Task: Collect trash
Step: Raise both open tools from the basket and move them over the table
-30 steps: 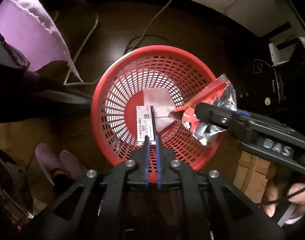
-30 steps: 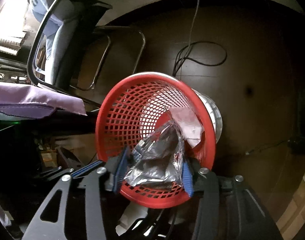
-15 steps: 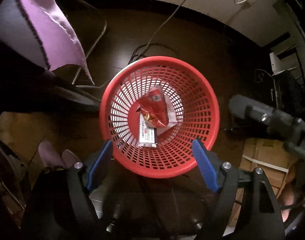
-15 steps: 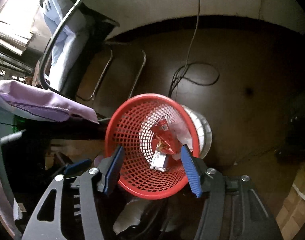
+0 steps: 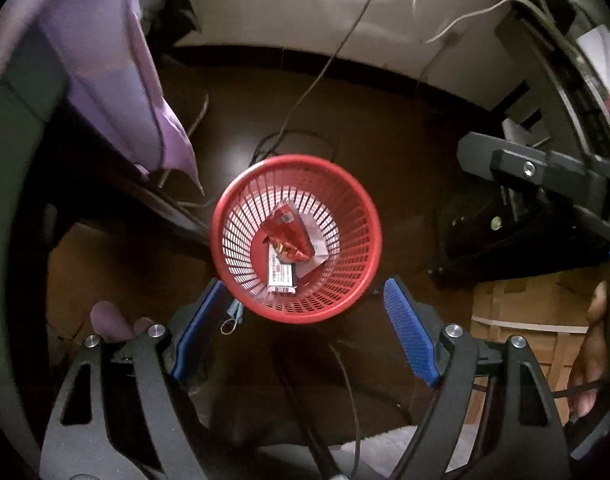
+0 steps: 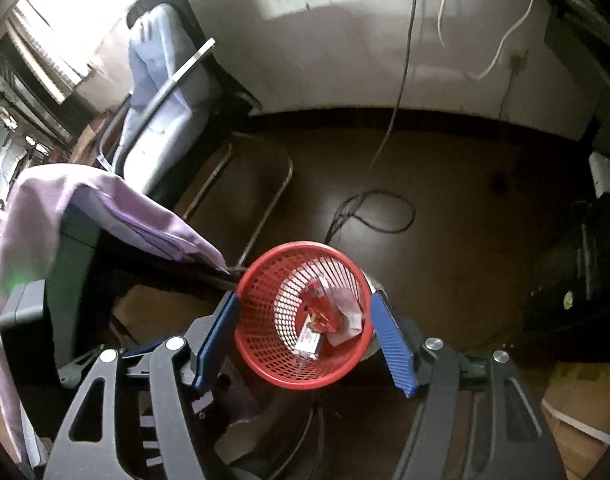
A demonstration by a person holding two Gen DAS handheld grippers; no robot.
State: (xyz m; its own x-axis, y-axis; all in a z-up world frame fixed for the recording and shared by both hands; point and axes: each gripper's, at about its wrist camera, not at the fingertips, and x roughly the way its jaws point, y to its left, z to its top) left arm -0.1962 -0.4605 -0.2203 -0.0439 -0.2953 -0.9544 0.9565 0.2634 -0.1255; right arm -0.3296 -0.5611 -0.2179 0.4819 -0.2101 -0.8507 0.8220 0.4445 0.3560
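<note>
Both loads look delivered, so the step in hand, as I judge it, is the retreat from the round red plastic lattice basket [image 5: 296, 238] and the search for whatever litter is left. To do that well, lift each tool straight clear of the rim so no finger catches the lattice and tips the basket, and leave the jaws spread, ready for the next piece. Then sweep the view over the dark wooden floor [image 6: 465, 208] — no loose trash shows there in either view.

The left hand-held gripper [image 5: 307, 330] has its blue-padded fingers wide apart with nothing between them; the basket shows in the gap, down on the floor below the fingertips and touching neither pad. The right hand-held gripper [image 6: 305, 338] is opening, its jaws already parted and empty, and from its own camera the basket likewise sits framed between the two blue pads, lower down and apart from them. In the left view the right tool appears as a dark bar at the upper right, well off to the side of the basket.

Inside the basket lie the collected pieces: a crumpled red foil snack wrapper [image 5: 289, 236] on top, a small white printed carton [image 5: 281, 276] partly under its near edge, and a pale scrap of paper [image 5: 319, 254] beneath — all resting on the bottom. A black cable [image 6: 369, 208] loops on the floor beyond, and a lilac cloth [image 6: 117, 208] hangs off to the left.
</note>
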